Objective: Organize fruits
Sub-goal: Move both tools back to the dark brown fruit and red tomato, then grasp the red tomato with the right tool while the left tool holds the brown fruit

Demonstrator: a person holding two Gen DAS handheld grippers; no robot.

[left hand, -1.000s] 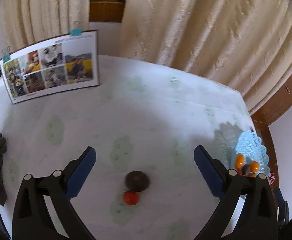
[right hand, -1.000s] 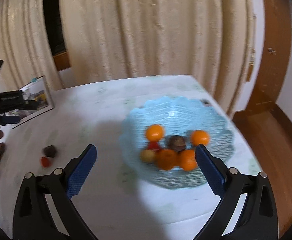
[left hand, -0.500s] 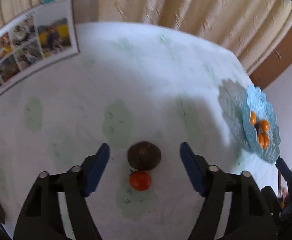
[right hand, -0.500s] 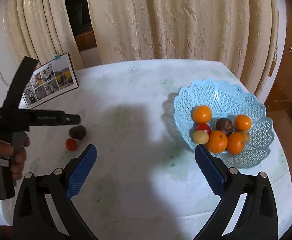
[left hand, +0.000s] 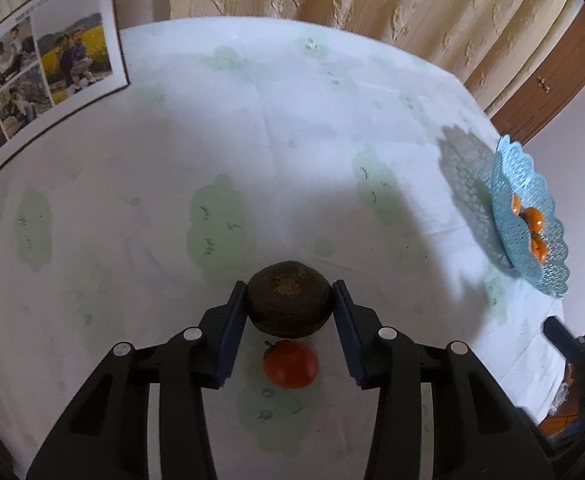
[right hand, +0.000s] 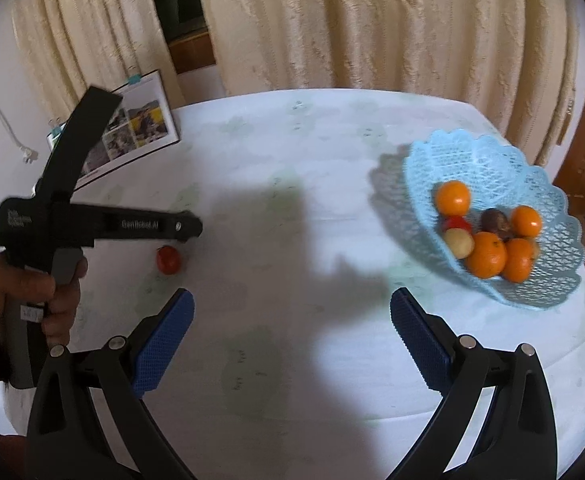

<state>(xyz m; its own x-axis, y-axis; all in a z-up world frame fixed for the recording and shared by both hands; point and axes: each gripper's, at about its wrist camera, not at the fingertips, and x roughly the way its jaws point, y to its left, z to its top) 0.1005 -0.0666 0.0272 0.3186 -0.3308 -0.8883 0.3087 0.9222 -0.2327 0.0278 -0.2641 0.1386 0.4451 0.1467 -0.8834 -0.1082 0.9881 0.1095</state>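
While an earlier view showed it spread wide above, left tool (left hand: 290, 300) has dropped and its jaws have just been closing, pads now flanking dark fruit (left hand: 288, 299) on desk (left hand: 252, 140), red fruit (left hand: 290, 364) just beside. Lift toward basket (right hand: 532, 184) likely next. Right tool (right hand: 290, 338) gapes, empty.

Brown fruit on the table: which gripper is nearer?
Left. The left gripper has just been closing, its pads flanking the brown fruit. The right gripper hangs open over bare tablecloth, well away from it.

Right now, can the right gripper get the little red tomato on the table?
Probably yes: the right gripper is open, and the tomato lies bare on the table, though the left gripper sits close beside it.
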